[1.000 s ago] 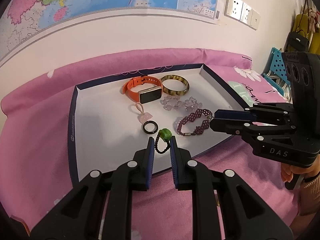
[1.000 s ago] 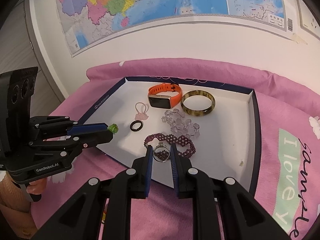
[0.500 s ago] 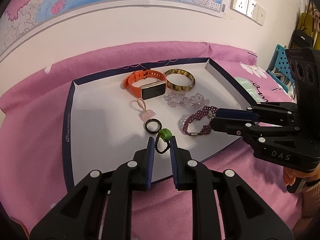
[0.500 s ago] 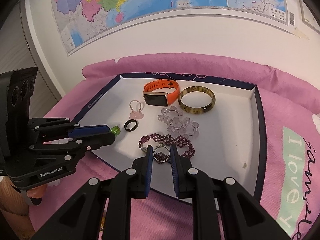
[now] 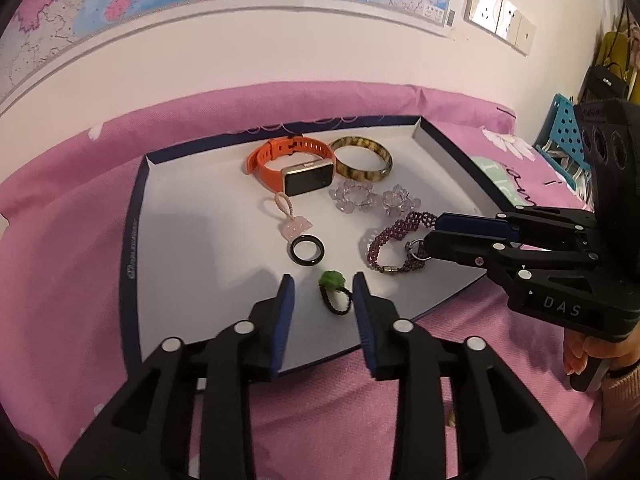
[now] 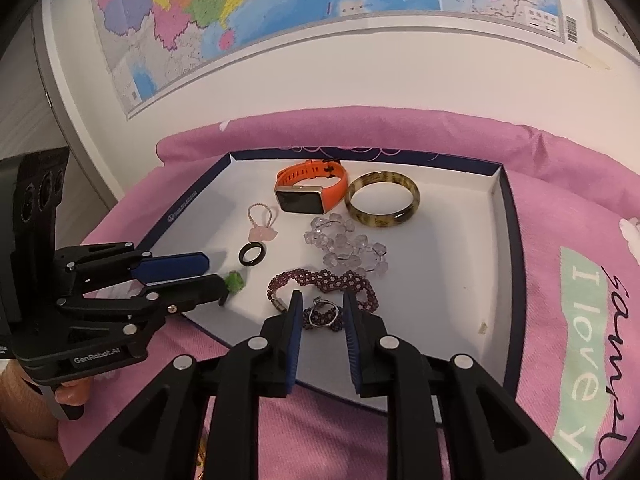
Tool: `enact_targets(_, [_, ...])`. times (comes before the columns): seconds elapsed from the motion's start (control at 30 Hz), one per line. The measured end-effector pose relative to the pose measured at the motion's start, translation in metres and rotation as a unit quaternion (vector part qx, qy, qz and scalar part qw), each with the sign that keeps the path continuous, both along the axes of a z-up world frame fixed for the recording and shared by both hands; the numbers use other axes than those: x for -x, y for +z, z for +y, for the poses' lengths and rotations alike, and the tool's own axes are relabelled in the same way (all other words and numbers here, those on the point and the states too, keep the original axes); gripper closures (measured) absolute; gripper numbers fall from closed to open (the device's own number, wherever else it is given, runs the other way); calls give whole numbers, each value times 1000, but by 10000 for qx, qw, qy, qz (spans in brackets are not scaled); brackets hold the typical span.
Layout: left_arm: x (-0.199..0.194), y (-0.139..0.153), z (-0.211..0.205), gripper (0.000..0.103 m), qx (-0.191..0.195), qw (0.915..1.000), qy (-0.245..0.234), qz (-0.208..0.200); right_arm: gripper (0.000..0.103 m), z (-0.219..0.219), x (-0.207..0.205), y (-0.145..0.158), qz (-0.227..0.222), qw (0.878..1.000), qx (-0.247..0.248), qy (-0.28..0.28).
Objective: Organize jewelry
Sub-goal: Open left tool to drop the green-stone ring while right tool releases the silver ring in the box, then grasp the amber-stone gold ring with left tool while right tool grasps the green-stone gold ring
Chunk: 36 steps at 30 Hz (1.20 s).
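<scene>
Two claws just opened: left claw (image 5: 323, 292) straddles the green-stone ring (image 5: 333, 285), right claw (image 6: 320, 312) the silver ring (image 6: 324, 314), both lying released inside tray (image 5: 132, 240).

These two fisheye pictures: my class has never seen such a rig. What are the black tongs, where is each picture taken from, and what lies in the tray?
Each picture comes from a camera on a hand-held gripper, looking along its jaws. A person holds one in each hand. The left gripper has just been opening around a green-stone ring, which lies loose on the tray. The right gripper has likewise been opening around a silver ring lying on a purple beaded bracelet. Also there: an orange watch, a mottled bangle, clear crystal beads, a black ring and a pink charm.
</scene>
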<state>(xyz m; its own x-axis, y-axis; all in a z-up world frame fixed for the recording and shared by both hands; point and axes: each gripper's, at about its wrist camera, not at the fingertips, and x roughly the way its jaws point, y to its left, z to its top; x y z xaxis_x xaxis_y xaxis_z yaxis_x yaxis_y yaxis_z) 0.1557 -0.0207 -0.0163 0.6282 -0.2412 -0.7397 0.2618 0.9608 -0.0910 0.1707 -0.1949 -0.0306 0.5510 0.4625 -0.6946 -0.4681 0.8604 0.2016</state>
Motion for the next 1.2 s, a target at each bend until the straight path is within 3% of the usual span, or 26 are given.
enact_targets(0.17, [19, 15, 4, 54, 23, 9996, -66, -260, 77, -9, 17, 11, -101, 9998, -161, 22])
enact_targets(0.3, [44, 21, 5, 49, 31, 9986, -302, -423, 72, -11, 41, 17, -170, 9994, -185, 241])
enact_targets(0.63, [77, 1, -4, 47, -41, 9974, -684, -204, 71, 5, 103, -6, 130, 9956, 307, 871])
enact_targets(0.77, [82, -5, -4, 47, -27, 9976, -684, -122, 75, 10, 111, -17, 203, 9942, 457, 953])
enact_targets(0.87, [85, -4, -5, 47, -5, 9974, -714, -126, 89, 10, 112, -16, 179, 9941, 500, 942])
enact_targets(0.97, [89, -5, -9, 47, -16, 9966, -817, -127, 94, 7, 108, -17, 163, 9943, 567, 890])
enact_targets(1.2, [95, -10, -32, 47, -179, 9917, -1271, -83, 92, -8, 99, -16, 154, 9970, 510, 564])
